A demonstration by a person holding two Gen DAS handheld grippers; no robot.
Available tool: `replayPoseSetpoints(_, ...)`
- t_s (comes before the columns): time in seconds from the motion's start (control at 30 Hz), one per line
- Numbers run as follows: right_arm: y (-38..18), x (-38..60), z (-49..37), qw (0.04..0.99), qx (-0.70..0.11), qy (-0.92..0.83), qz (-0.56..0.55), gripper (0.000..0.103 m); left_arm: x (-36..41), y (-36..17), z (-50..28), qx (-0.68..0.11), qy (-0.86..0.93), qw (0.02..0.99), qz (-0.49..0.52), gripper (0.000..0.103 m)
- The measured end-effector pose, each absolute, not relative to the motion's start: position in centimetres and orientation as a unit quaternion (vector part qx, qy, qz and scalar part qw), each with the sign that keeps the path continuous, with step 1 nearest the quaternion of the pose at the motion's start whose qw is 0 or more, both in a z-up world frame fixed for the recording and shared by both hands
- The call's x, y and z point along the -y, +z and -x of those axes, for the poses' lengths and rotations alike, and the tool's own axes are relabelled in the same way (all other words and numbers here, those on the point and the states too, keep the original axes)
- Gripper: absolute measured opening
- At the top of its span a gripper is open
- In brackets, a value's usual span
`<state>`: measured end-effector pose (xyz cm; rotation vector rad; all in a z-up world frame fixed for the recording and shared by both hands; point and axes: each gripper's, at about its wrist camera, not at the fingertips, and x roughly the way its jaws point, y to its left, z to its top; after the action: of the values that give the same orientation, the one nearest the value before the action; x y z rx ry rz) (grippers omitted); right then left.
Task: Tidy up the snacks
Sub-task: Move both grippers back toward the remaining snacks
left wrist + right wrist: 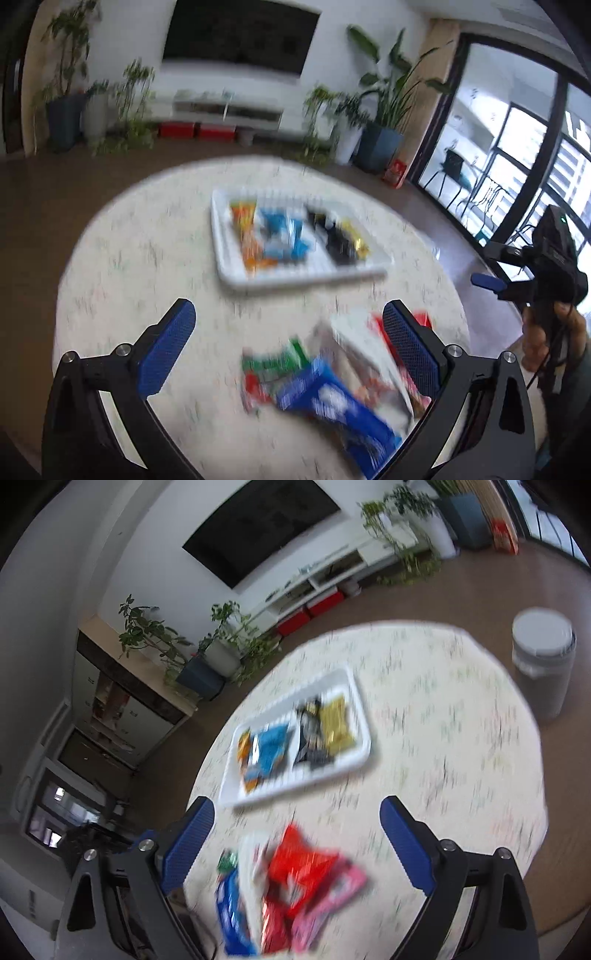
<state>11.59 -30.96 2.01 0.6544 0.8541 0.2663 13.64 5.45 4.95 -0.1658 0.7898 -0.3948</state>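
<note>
Left wrist view: white tray point(236, 275) sat mid-table, holding snack packs in rows: orange ones point(246, 236) on the left, blue ones point(281, 234) in the middle, black and gold ones point(341, 238) on the right. Heavy blur, compartment lines not readable. Left gripper point(289, 326) was spread wide, nothing between the pads. A loose pile of snacks point(325, 391) lay on the round table point(129, 258) just beyond the fingers: blue pack, green one, white and red ones. Right gripper point(491, 284) showed at the right edge in a hand point(546, 343), off the table side, its spread unreadable here. Bare tabletop left of the tray and pile.

Right wrist view: same tray point(360, 698), tilted in frame, orange and blue packs point(267, 751) on the left, black and gold packs point(325, 731) on the right. Right gripper point(297, 810) was spread, pinching nothing. Pile point(291, 882) lay close under the fingers, apart from the tray: red, pink, blue, white packs. Grey lidded bin point(543, 661) stood on the floor beyond the table's right edge. Wide open tabletop right of the tray.
</note>
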Motion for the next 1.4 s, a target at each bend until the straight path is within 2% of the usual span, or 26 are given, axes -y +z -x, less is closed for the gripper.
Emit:
replayPoseSetpoints(0.07, 0.4, 30.6, -9.5, 0.829, -0.418, 0.143, -0.344, 0.09, -5.9, 3.3, -12.3, -0.413, -0.183, 0.884, 0.118, 0.103)
replayPoseSetpoints(0.13, -0.9, 30.0, -7.6, 0.81, -0.424, 0.151, -0.376, 0.082, -6.2, 2.0, -10.8, -0.422, -0.19, 0.874, 0.148, 0.103)
replayPoseSetpoints(0.3, -1.8, 27.8, -4.0, 0.805, -0.429, 0.171, -0.372, 0.074, -3.6, 0.0, -7.9, -0.454, -0.209, 0.857, 0.124, 0.102)
replayPoseSetpoints(0.43, -0.4, 25.6, -2.6, 0.836, -0.422, 0.174, -0.305, 0.073, -0.9, -0.8, -7.6, -0.471, -0.215, 0.849, 0.104, 0.101)
replayPoseSetpoints(0.57, 0.0, 24.1, -2.0, 0.85, -0.414, 0.184, -0.268, 0.073, 0.7, -1.6, -7.8, -0.484, -0.212, 0.845, 0.084, 0.094)
replayPoseSetpoints(0.63, -0.3, 23.7, -1.8, 0.851, -0.416, 0.186, -0.26, 0.072, 0.9, -2.3, -8.5, -0.492, -0.206, 0.842, 0.085, 0.082)
replayPoseSetpoints(0.7, -0.5, 23.4, -1.7, 0.853, -0.417, 0.186, -0.253, 0.071, 0.9, -3.0, -9.0, -0.5, -0.203, 0.837, 0.09, 0.075)
replayPoseSetpoints(0.87, -1.2, 23.0, -1.7, 0.855, -0.419, 0.186, -0.242, 0.071, 1.0, -4.2, -9.8, -0.516, -0.2, 0.829, 0.085, 0.069)
replayPoseSetpoints(1.0, -1.3, 23.0, -1.9, 0.862, -0.422, 0.175, -0.219, 0.071, 0.9, -4.8, -9.9, -0.522, -0.202, 0.824, 0.088, 0.059)
replayPoseSetpoints(1.4, -1.4, 21.4, -4.4, 0.862, -0.45, 0.192, -0.129, 0.071, -0.6, -4.9, -9.9, -0.531, -0.204, 0.821, 0.058, 0.058)
